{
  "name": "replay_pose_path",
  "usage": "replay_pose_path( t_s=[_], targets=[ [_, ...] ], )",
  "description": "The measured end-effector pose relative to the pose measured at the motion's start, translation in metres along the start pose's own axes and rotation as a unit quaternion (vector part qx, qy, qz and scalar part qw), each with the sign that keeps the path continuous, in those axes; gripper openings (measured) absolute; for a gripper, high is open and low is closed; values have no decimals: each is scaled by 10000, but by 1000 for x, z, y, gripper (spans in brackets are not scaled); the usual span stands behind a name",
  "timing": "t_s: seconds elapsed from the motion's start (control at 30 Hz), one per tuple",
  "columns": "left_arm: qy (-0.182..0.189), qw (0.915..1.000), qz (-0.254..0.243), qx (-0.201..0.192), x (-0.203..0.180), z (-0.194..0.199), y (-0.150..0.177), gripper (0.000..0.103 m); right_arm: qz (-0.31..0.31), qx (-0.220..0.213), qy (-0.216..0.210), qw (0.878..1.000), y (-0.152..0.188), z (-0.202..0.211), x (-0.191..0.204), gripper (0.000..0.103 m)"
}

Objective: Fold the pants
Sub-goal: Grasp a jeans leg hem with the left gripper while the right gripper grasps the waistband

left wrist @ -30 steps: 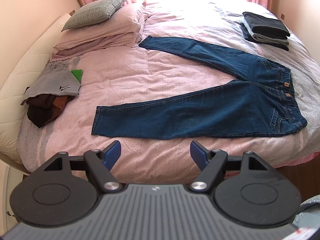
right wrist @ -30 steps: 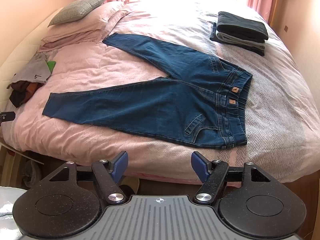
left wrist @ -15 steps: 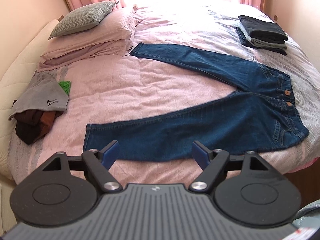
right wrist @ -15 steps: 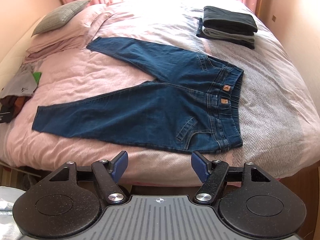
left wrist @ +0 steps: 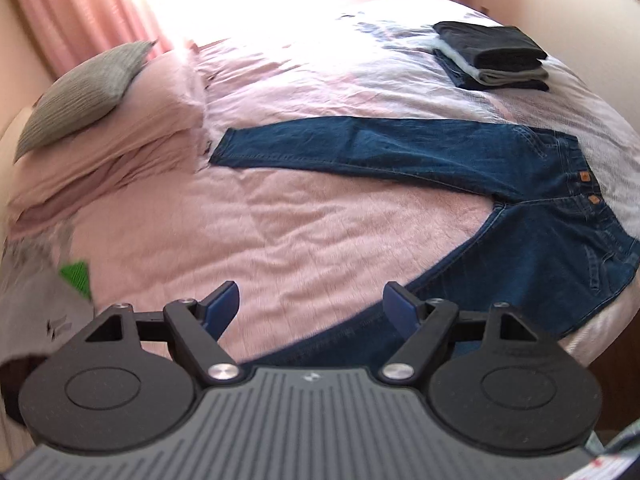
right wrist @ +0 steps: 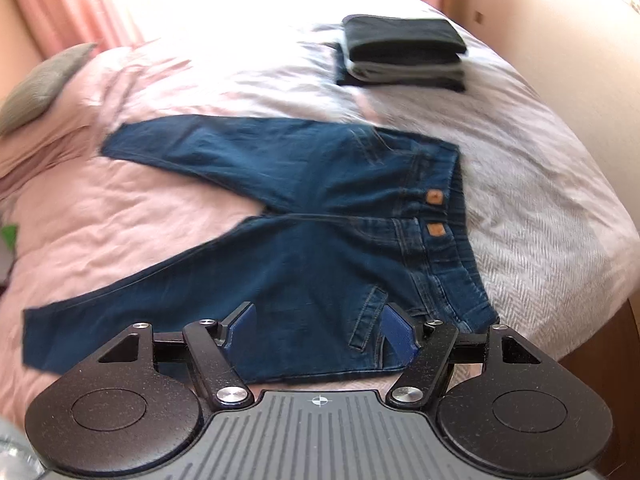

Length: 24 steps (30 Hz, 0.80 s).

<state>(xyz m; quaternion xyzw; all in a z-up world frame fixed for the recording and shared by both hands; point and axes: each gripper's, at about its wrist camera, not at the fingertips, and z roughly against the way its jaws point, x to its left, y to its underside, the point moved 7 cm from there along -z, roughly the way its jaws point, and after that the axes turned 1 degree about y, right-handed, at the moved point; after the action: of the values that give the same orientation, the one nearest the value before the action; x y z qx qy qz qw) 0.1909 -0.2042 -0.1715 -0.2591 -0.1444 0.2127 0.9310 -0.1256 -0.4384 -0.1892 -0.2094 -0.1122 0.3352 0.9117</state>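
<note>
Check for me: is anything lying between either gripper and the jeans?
Nothing visible. The right gripper hangs open over the hip area of the jeans, and the left gripper is open by the near leg. The folded stack sits well beyond.

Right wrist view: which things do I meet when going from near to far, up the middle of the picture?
Open tongs → jeans → folded clothes stack

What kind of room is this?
Most likely a bedroom. There is a big bed with pink bedding, pillows stacked at one end, and pink curtains by a bright window. Blue jeans lie spread on the bed.
</note>
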Motion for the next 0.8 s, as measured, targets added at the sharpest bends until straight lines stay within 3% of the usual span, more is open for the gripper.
replay_pose_path(
  t_s=[0.2,0.33,0.53,0.67,0.8],
  targets=[
    [358,9967,-733,-32,7,-89,-38,76,-301,207,-15,9993,-11,-54,-14,67],
    [750,9909,-1095,-223,3,-156,-74,69,80,89,-117,9999,-41,-95,-24,67],
    [1208,9745,-1821,-510,-7,-264,-144,62,982,-194,-462,9939,-115,-173,-43,67],
    [1270,9608,-2360,-714,-16,-334,-192,59,1493,-307,-453,9873,-173,-232,-50,67],
    [1246,9499,-2739,-847,-24,-393,-232,59,1601,-374,-660,9842,-230,-290,-57,67]
  ],
)
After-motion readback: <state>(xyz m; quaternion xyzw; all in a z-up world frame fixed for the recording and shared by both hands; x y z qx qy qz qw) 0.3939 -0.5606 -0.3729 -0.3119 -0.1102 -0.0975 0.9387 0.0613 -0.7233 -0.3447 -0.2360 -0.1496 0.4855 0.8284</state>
